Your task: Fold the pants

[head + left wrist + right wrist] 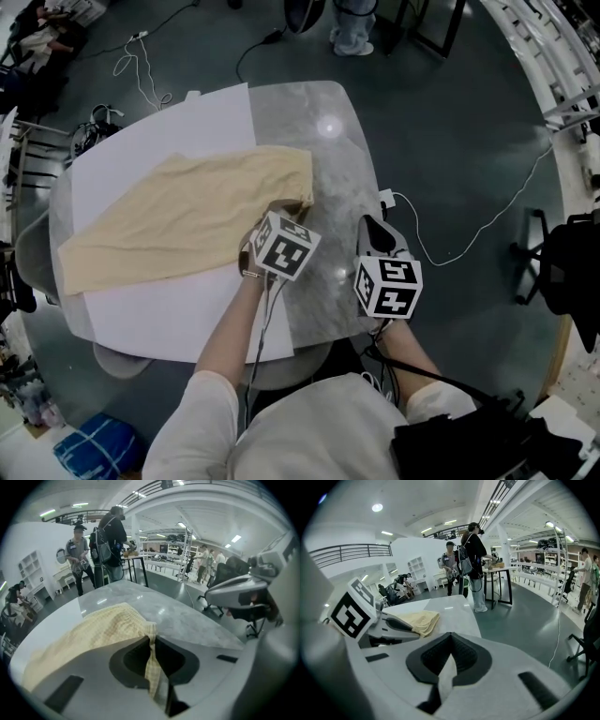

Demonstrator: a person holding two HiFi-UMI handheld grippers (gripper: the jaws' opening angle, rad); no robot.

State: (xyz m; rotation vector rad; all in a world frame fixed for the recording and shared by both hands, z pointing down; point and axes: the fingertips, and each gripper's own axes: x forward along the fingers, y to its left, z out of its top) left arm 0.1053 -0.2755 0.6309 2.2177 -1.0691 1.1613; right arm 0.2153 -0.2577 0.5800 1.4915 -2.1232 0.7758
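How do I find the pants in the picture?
Look at the big round grey table, then the white sheet covering its left part. The pants lie spread on that sheet: the only pale yellow cloth there, one corner pinched by the left gripper.

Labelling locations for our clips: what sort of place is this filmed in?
Probably a large open lab or workshop hall, not a home: metal shelving racks in the background, people standing at a tall work bench, and loose cables trailing across the grey floor.
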